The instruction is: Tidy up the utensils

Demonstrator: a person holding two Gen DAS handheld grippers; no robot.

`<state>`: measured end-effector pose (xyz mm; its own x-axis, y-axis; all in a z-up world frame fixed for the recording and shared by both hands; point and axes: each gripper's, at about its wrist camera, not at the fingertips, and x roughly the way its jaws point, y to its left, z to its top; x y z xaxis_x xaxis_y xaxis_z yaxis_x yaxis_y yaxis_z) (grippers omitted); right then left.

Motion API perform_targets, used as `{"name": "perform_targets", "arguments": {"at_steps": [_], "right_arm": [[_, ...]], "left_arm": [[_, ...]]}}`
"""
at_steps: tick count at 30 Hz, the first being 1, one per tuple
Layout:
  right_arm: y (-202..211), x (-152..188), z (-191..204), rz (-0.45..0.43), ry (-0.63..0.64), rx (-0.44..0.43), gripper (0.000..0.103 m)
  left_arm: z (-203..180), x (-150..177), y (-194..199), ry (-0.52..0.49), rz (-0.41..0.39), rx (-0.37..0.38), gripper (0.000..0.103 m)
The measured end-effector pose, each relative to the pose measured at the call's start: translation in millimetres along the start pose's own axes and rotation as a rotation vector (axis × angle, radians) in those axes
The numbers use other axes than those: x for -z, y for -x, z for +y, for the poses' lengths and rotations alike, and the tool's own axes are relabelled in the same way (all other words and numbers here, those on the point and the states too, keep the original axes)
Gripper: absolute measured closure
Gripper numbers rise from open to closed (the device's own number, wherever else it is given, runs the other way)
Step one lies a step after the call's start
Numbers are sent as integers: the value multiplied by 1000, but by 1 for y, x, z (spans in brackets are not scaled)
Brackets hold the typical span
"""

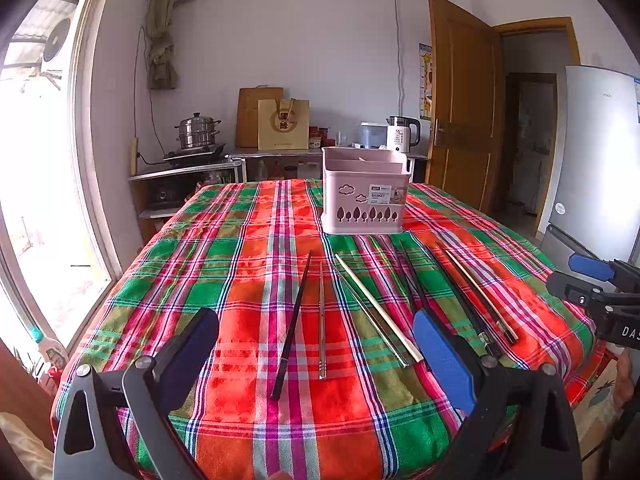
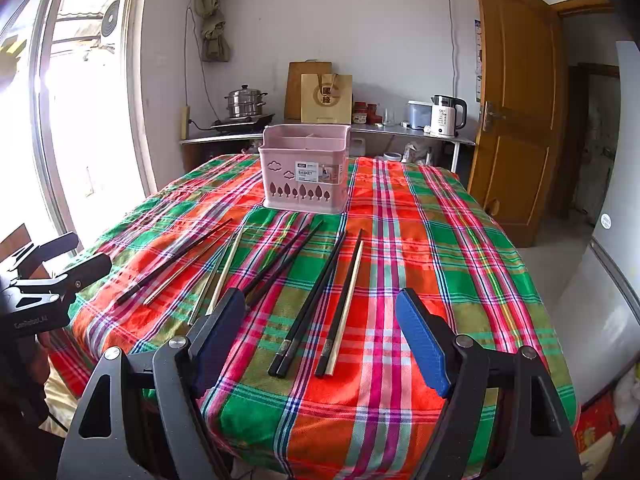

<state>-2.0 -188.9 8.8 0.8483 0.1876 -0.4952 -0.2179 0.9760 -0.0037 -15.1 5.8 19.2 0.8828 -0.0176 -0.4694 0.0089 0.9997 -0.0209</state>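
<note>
Several chopsticks lie loose on the plaid cloth, fanned out between both grippers and the pink basket further back. Left gripper and right gripper hover with fingers wide apart, holding nothing. Thin sticks lying flat and close together could roll, or a neighbour get pinched too.
</note>
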Motion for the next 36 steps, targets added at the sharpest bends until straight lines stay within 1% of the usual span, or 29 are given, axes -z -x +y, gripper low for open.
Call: {"name": "perform_targets", "arguments": {"at_steps": [14,18,21,24,27,29,30,32,33,34,36], "right_arm": [[-4,0,0,8,-1,-1,25],[-9,-1,0,12,3,-1,25],[-17,-3,0,20,6,-1,25],[-26,-7,0,27,11,-10,25],[-40,-13,-1,41,10,-25,25],[-51,-18,-2,55,3,-43,25],[-57,-21,-3,62,2,-48,27],[-70,-27,-3,79,4,-49,32],[-76,-30,-4,89,0,-51,37],[-83,-34,-6,102,-7,-55,39],[-101,-41,-9,138,-28,-66,49]], "left_arm": [[2,2,-7,-4,4,0,4],[8,1,-15,17,15,28,4],[14,-3,-26,10,27,18,4],[23,-9,-43,16,64,19,4],[32,-16,-65,10,121,-4,4],[39,-22,-83,4,162,15,4],[43,-24,-92,4,185,28,5],[47,-29,-111,-18,228,33,13],[49,-33,-121,-31,249,30,13],[52,-36,-131,-34,266,33,13],[57,-42,-152,-32,307,51,14]]}}
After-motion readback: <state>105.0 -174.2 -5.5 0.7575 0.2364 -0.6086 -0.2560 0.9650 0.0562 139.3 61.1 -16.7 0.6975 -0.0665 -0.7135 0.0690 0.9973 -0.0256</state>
